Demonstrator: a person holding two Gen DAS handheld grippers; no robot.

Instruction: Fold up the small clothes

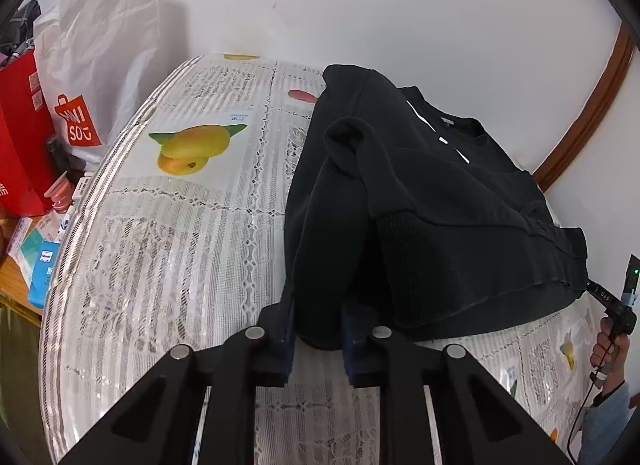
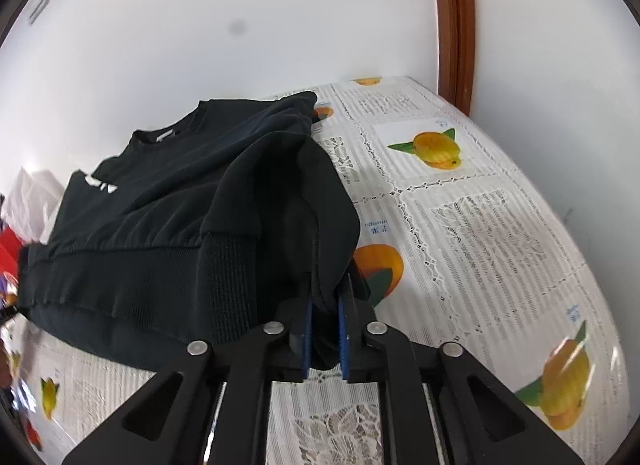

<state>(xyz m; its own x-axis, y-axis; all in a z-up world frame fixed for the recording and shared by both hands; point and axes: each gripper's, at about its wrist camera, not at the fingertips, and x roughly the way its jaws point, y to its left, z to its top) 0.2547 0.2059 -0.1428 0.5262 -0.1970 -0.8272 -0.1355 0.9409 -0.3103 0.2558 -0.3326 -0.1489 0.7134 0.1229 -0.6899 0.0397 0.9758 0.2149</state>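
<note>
Black sweatshirt (image 1: pixel 440 201) between both hand-held grippers

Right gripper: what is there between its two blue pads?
In the right wrist view, a bunched fold of the black sweatshirt sits between the pads of the right gripper, which press on it.

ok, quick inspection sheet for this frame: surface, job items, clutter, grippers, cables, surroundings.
surface: table under a lace cloth with fruit prints.
job's things: black sweatshirt, partly folded, hem toward the cameras.
clutter: red bag, white Miniso bag and small boxes, all left of the table.
grippers: left gripper and right gripper each shut on a hem corner.
cables: thin black cable by the person's hand.
surroundings: white wall, brown wooden trim.
</note>
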